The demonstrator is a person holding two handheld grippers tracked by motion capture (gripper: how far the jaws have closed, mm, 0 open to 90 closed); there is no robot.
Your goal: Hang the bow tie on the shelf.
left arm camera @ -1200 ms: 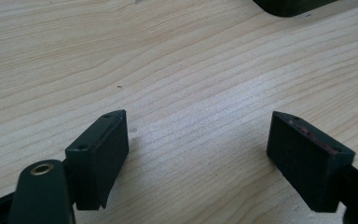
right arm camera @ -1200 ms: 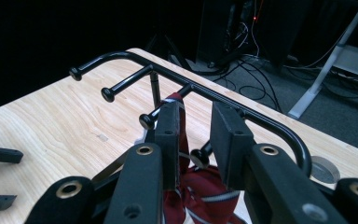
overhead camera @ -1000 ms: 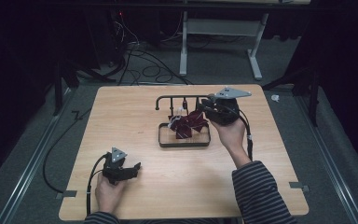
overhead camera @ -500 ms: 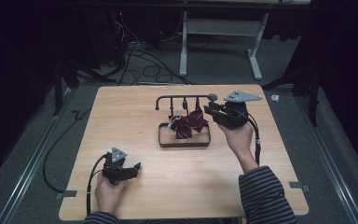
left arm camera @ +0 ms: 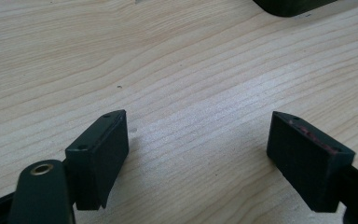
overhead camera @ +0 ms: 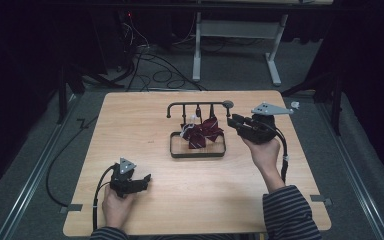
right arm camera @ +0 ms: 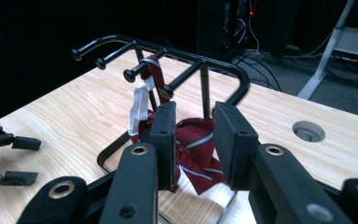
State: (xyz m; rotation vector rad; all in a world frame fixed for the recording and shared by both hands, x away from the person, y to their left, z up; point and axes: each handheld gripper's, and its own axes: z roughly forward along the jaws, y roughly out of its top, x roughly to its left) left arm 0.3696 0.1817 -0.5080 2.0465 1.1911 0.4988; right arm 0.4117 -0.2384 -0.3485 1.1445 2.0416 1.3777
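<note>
Moved: right tongs have drawn rightward off the rack, opening, empty.
Right hand: raised, aimed left.
Left tongs: wide open, empty, near-left worktop.
Tie: hangs from rack into tray.

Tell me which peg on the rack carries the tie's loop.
The third peg counted from the rack's curled free end in the right gripper view: the striped maroon tie hangs from it by its loop; the other pegs are bare.

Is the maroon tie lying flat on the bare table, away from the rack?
No, in the right gripper view the maroon tie hangs by its strap from a peg of the black rack, its bow down over the rack's base.
</note>
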